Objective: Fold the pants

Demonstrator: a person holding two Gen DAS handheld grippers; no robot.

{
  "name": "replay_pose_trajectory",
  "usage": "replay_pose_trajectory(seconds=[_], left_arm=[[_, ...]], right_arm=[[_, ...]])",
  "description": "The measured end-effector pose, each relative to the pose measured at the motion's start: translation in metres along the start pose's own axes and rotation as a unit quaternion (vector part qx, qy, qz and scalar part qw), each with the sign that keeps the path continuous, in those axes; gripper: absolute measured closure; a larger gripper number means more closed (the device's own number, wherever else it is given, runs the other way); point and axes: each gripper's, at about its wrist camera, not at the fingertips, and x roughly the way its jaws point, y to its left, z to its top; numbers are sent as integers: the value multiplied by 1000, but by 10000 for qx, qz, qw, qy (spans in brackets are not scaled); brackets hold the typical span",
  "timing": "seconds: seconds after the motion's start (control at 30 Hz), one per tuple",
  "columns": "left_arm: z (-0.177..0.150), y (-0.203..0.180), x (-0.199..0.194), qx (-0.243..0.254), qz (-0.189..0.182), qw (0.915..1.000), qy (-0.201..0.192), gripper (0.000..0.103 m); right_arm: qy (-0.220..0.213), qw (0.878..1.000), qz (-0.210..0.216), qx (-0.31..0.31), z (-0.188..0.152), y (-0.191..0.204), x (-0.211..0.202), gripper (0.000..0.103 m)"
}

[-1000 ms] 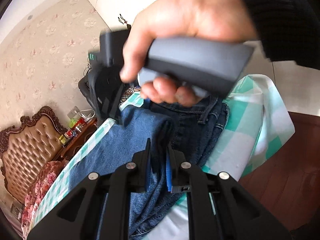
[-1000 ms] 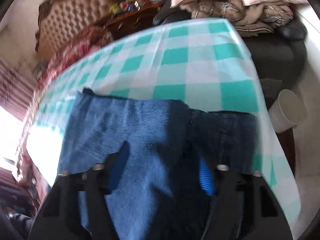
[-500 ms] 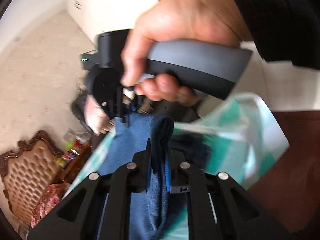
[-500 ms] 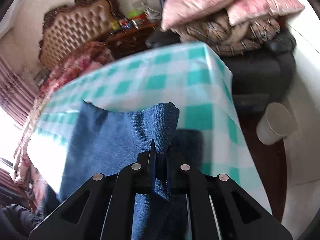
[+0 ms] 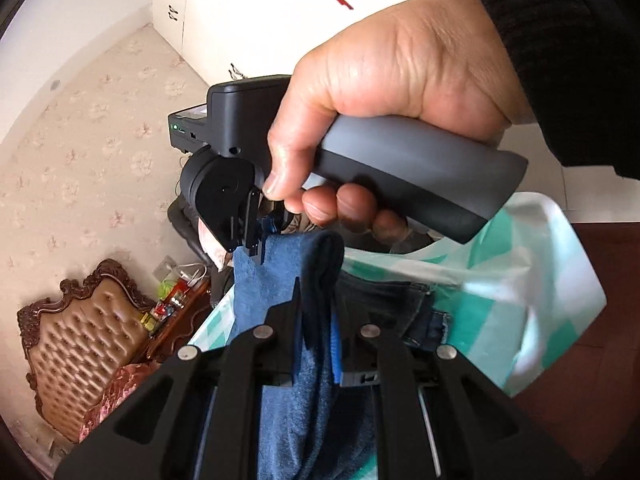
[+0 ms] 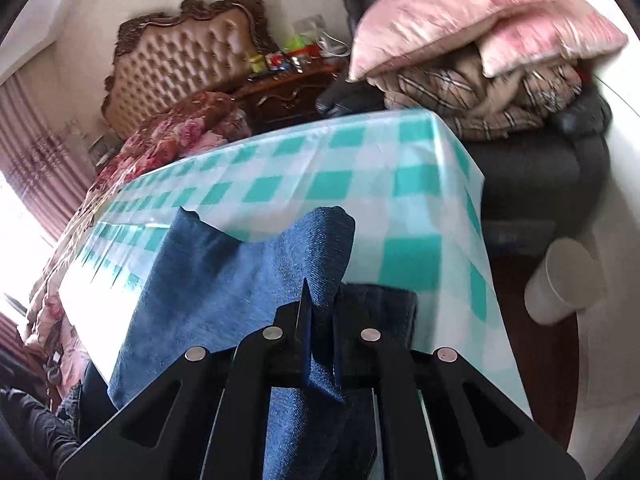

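A bedroom with floral wallpaper [image 5: 92,128] lay behind the work: a tufted leather headboard [image 6: 188,52], a dark wooden nightstand [image 6: 288,96] crowded with small items, and a black armchair [image 6: 532,160] piled with pink pillows [image 6: 472,20] and a plaid blanket [image 6: 492,100]. A white paper cup [image 6: 564,280] lay on the wooden floor just beyond the tabletop's right edge. The tabletop [image 6: 360,184] wore a teal-and-white checked cloth.

The pants [image 6: 208,304], blue denim, lay across the near part of the tabletop, reaching toward its left edge, with a fold raised off the surface. The right tool [image 6: 320,312] was clamped on that raised fold, its fingers pressed together with the denim rising in a rounded peak just above their tips and the rest of the fabric draping down to the left. A darker part of the pants lay flat under and to the right of the fingers.

In the left wrist view, the left tool [image 5: 316,320] was likewise clamped on a doubled ridge of the pants [image 5: 312,280], the cloth standing up between its fingers. Directly ahead, the right hand [image 5: 400,104] gripped the grey handle of the right tool [image 5: 256,240], whose fingers bit the same lifted edge of denim at its far end. The waistband with a belt loop rested on the tabletop [image 5: 520,280] to the right of the left tool.
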Motion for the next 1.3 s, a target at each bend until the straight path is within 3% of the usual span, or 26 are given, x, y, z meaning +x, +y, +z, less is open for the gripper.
replay_pose_trajectory(seconds=[0.13,0.4,0.5,0.57,0.63,0.67,0.7,0.73,0.77,0.83,0.87,0.93,1.0,1.03,1.07,1.1,1.17,1.23,1.27,1.3], left_arm=[[-2,-25,20,371,-241,9986,293,92],[-2,-27,21,313,-183,9991,210,91],[-8,-38,29,308,-652,9964,445,86],[-11,-36,26,177,-771,9962,358,83],[-12,-22,20,-160,-1130,9928,367,69],[-16,-3,11,-595,-1444,9873,290,42],[-23,19,0,-1125,-1634,9800,153,32],[-31,37,-5,-1509,-1776,9724,93,32],[-47,61,-10,-2007,-1942,9601,160,33],[-73,92,-9,-2551,-2000,9450,441,50],[-96,114,-3,-2880,-1919,9353,739,63],[-141,143,13,-3376,-1822,9120,1454,65],[-176,168,14,-3625,-1591,9008,1786,77],[-188,180,9,-3753,-1545,8962,1791,77],[-196,192,2,-3732,-1192,8997,1923,76],[-199,201,-2,-3630,-813,9072,1966,64],[-194,219,-7,-3484,-243,9222,1660,58],[-175,226,6,-3243,-288,9359,1347,55],[-155,222,20,-2880,-580,9497,1089,53],[-138,217,31,-2611,-802,9578,900,53]], right_arm=[[303,9991,-181,242,-10,-24,26,96],[-54,9999,-114,47,-12,-17,14,96],[228,9991,-361,48,-20,-22,30,94],[154,9990,-412,75,-25,-24,31,93],[122,9983,-565,65,-28,-23,29,89],[123,9976,-684,44,-30,-22,28,81],[128,9972,-741,26,-31,-22,29,78],[123,9968,-786,9,-35,-22,30,78],[107,9968,-794,16,-37,-22,30,77],[56,9966,-815,92,-39,-25,30,75],[30,9962,-858,114,-39,-25,30,72],[-30,9939,-1099,27,-41,-21,26,67],[-126,9903,-1380,-51,-44,-16,18,64],[-234,9859,-1654,-72,-47,-11,9,64],[-357,9808,-1917,-68,-51,-5,-2,63],[-523,9763,-2097,-62,-57,4,-14,63],[-894,9760,-1981,-104,-73,33,-38,63],[-892,9751,-2020,-190,-88,57,-35,62],[-819,9731,-2148,-172,-96,63,-29,62],[-702,9706,-2303,-41,-104,66,-20,62]])
